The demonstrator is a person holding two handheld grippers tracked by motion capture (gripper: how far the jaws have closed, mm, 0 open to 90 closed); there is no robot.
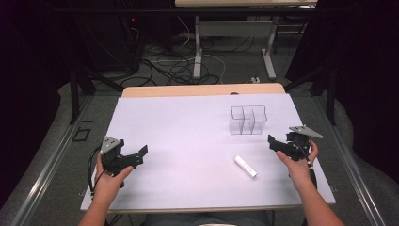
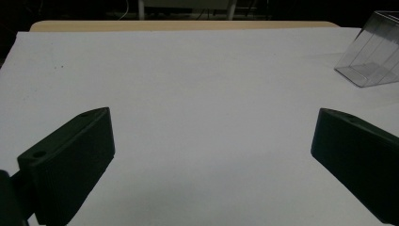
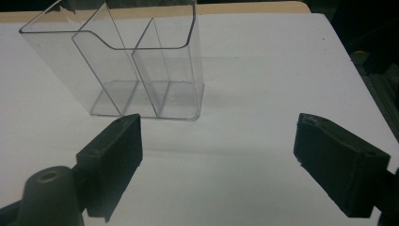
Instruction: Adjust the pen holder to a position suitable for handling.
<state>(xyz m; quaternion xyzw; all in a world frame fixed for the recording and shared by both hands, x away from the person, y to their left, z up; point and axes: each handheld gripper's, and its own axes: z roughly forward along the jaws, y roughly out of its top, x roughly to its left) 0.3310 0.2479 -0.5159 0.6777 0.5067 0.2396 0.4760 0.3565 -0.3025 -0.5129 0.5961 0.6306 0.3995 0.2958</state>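
The white cylinder (image 1: 245, 166) lies flat on the counter (image 1: 179, 127), its long axis running diagonally from near-right to far-left, just in front of the clear divided organizer (image 1: 248, 120). It sits near the right gripper (image 1: 278, 145), to the left of its fingers and untouched by them, and well apart from the left gripper (image 1: 134, 154). Both sets of fingers stand released and empty; judged the nearer, the right hand would take it.

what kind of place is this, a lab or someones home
Most likely a lab or recording workspace, not a home. A table under a plain white cover stands inside a dark frame, loose cables trail over the floor behind it, and a second desk on metal legs stands further back.
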